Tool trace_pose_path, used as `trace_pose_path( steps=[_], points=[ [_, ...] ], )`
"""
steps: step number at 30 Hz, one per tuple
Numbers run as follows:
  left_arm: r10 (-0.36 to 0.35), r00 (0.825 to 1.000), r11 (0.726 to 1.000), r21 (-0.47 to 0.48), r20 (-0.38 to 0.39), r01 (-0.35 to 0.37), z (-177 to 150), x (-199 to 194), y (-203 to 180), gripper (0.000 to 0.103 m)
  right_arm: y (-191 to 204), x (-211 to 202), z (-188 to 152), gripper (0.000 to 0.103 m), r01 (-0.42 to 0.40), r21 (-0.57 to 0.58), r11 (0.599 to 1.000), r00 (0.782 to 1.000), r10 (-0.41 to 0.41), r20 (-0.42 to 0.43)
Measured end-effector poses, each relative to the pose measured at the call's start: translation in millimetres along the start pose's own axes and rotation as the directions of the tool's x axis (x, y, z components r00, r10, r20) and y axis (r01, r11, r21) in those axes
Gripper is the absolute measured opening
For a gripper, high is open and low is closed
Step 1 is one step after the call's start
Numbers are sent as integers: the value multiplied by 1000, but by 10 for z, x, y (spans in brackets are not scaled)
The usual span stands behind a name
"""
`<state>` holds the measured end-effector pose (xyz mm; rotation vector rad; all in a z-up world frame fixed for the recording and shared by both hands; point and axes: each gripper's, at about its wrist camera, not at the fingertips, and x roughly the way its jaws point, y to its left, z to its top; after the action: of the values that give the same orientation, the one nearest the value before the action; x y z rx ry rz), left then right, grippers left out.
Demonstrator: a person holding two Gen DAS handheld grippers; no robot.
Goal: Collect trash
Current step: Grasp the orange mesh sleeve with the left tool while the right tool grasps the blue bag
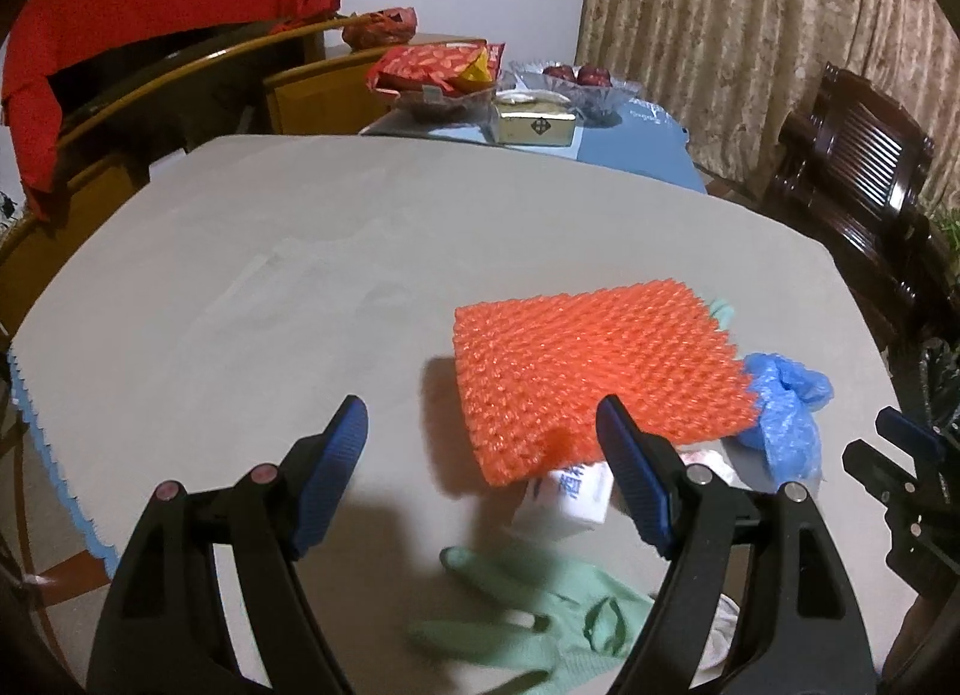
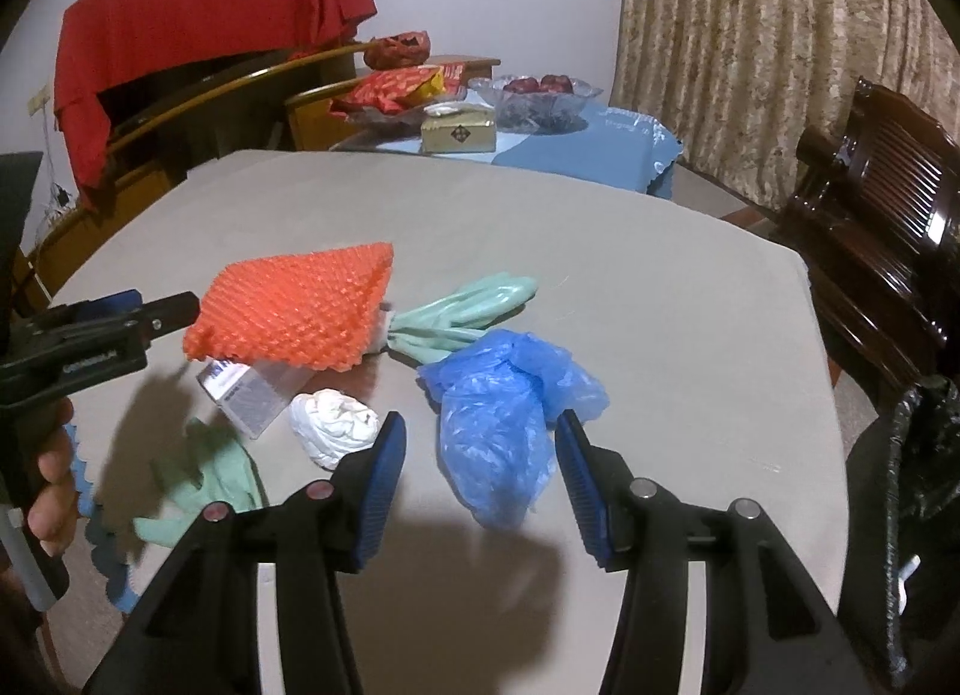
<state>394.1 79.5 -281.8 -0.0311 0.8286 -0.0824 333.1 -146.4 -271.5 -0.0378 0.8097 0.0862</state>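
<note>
Trash lies clustered on the grey surface [image 1: 240, 287]: an orange bubble-wrap sheet [image 1: 594, 377], a blue plastic bag [image 2: 504, 425], a crumpled white tissue [image 2: 333, 434] and green gloves [image 2: 462, 314] (one just beside the bag). Left tongs [image 1: 480, 473] and right tongs [image 2: 480, 479] both hover apart, holding nothing.

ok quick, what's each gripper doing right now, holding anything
left gripper: open, holding nothing, near corner of the orange sheet between its fingers.
right gripper: open, holding nothing, blue bag just ahead between its fingers.
</note>
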Motion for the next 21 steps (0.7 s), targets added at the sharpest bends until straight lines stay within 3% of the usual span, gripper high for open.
trace_pose_path(
  steps=[9,11,14,18,21],
  points=[
    [-28,999,1000,12,-32,29,-27,270,-36,76,-28,292,50,53,11,14,1000,1000,-11,-16],
    [-41,999,999,7,-33,41,-20,301,-29,71,-37,331,63,54,14,17,1000,1000,-14,-17],
    [-65,997,998,0,-35,66,-23,309,-24,54,-31,402,77,59,13,11,1000,1000,-13,-18],
    [-88,996,996,-11,-33,88,2,287,-38,23,-20,475,85,60,12,1,1000,1000,-12,-23],
    [-89,996,996,-13,-16,89,11,215,-70,15,-31,504,70,60,14,0,1000,1000,-14,-28]
  ],
)
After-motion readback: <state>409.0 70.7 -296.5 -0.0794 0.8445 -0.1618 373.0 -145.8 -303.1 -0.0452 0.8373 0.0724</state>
